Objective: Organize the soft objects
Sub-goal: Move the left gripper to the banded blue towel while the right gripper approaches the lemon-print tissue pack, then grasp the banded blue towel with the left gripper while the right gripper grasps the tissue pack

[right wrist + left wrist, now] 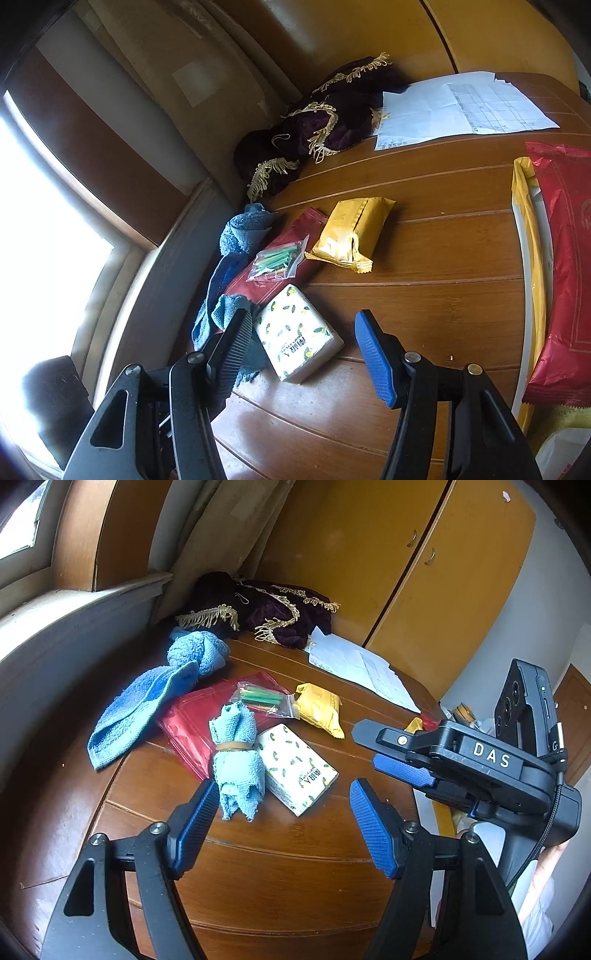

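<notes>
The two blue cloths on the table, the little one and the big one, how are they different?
The light blue cloth is rolled into a bundle with a band round its middle; the darker blue towel lies loose, knotted at one end. The bundle is smaller and rests beside the tissue pack; the towel sprawls toward the window side. Both are soft and lie partly on the red bag.

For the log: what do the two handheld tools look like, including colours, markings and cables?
Both match. The left tool has black angular arms with triangular cutouts, silver pivot screws and ribbed blue finger pads. The right tool, seen from the left wrist camera, has a black body marked "DAS" in white, the same blue pads, a black camera unit with a green light, and a braided black cable down its back. No sleeve is clearly visible.
</notes>
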Action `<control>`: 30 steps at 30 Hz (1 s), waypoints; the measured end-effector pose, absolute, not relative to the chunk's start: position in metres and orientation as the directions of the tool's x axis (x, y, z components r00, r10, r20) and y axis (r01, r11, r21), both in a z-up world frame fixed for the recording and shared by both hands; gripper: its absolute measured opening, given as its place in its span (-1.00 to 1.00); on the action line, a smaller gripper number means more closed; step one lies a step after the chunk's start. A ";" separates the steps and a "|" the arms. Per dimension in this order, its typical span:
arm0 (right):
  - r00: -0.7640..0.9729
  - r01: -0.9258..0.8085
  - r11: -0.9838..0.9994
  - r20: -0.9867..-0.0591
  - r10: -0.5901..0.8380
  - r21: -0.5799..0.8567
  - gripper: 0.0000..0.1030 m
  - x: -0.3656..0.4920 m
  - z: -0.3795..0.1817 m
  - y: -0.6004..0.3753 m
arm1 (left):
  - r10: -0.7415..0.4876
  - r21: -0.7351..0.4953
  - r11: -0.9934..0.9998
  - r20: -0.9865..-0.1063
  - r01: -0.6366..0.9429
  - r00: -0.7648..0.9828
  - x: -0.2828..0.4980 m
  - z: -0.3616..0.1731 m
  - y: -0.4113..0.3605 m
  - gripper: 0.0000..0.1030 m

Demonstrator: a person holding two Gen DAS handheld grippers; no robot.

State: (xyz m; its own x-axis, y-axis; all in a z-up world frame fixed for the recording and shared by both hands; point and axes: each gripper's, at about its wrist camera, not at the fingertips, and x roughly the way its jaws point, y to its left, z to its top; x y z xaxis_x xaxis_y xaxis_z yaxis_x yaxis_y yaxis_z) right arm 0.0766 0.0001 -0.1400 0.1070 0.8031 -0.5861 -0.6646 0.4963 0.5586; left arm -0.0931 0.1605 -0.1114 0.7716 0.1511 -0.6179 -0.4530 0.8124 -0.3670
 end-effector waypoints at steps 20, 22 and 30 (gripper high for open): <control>0.055 -0.690 0.470 -0.608 0.792 0.550 0.18 0.073 -0.148 0.013 | 0.152 -0.386 0.778 -0.650 -0.496 0.744 -0.074 -0.131 0.199 -0.69; 0.062 -0.708 0.473 -0.620 0.782 0.525 0.18 0.069 -0.148 0.018 | 0.134 -0.434 0.761 -0.622 -0.483 0.771 -0.079 -0.132 0.205 -0.72; 0.087 -0.779 0.476 -0.682 0.726 0.408 0.35 0.055 -0.150 0.040 | 0.131 -0.462 0.750 -0.598 -0.474 0.791 -0.085 -0.131 0.208 -0.77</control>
